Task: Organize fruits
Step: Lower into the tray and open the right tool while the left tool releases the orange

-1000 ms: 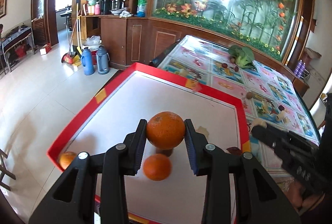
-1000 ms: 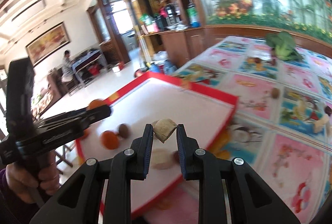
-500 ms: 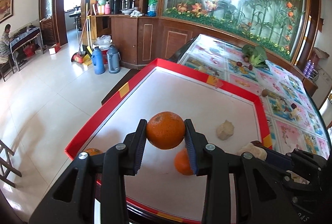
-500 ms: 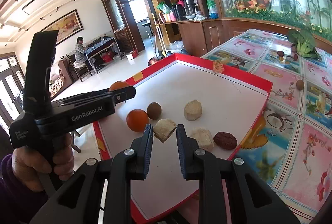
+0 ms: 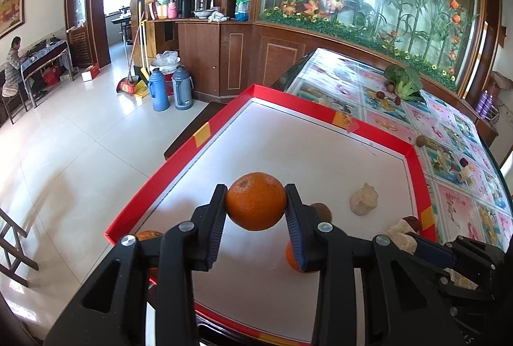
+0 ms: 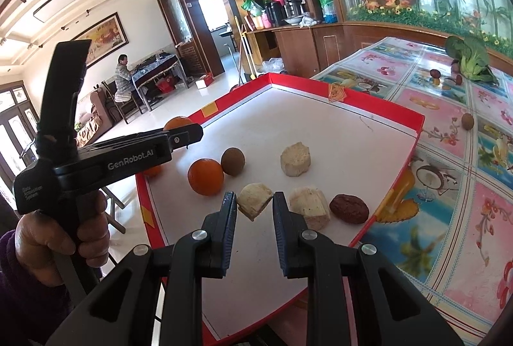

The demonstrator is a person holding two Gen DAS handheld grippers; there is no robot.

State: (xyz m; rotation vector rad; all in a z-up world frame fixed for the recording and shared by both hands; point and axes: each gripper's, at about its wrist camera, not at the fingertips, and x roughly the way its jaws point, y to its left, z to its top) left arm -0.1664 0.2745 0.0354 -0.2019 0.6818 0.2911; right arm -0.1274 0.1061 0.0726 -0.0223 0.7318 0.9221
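Observation:
My left gripper is shut on an orange, held above the white floor of the red-rimmed tray. My right gripper is shut on a pale beige chunk, low over the tray near its front. On the tray lie a second orange, a brown round fruit, two more beige chunks and a dark wrinkled fruit. A third orange sits in the near left corner. The two grippers are side by side, the left one higher.
The tray lies on a table with a fruit-print cloth. On it are a leafy green vegetable and small loose fruits at the back right. The tray's left edge overhangs the tiled floor. A person sits far left.
Both grippers have come forward and sunk a little over the tray, each still holding its load. The fruits on the tray lie where they were.

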